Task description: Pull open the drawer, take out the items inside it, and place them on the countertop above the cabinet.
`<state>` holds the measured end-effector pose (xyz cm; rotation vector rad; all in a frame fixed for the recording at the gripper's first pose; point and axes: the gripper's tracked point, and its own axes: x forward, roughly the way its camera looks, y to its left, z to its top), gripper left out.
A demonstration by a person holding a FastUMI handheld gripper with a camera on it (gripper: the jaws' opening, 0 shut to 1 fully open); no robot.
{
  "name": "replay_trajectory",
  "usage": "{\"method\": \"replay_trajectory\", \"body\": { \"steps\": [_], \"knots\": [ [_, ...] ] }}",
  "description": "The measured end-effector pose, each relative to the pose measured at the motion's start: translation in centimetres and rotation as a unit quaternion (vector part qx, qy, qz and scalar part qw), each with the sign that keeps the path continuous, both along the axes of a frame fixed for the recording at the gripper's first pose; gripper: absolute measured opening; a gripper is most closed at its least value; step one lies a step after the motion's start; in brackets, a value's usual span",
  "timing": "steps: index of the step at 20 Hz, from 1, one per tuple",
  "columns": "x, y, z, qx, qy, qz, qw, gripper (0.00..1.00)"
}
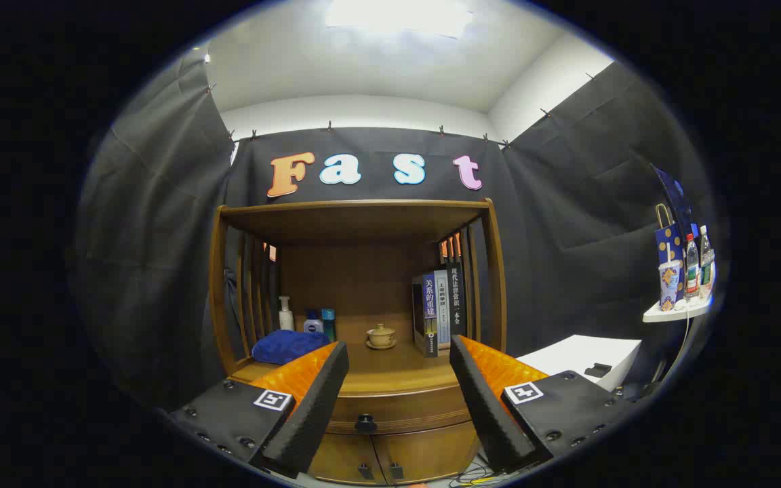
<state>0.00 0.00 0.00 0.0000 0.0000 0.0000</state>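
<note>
A wooden cabinet stands ahead against the booth wall. Its drawer is closed, with a dark round knob showing low between my fingers. The countertop runs above the drawer, under an open shelf bay. My gripper is open, its fingers spread wide and held some way short of the cabinet, with nothing between them. The drawer's contents are hidden.
On the countertop lie a blue folded cloth, small bottles, a lidded tea cup on a saucer and upright books. Two lower doors sit under the drawer. A white table and a wall shelf with bottles are to the right.
</note>
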Motion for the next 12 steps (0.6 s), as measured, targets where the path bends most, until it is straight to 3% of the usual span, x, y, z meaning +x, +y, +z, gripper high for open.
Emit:
{"method": "replay_trajectory", "body": {
  "steps": [12],
  "knots": [
    [-0.27,0.86,-0.44,-0.004,0.005,0.008,1.0,0.98]
  ]
}}
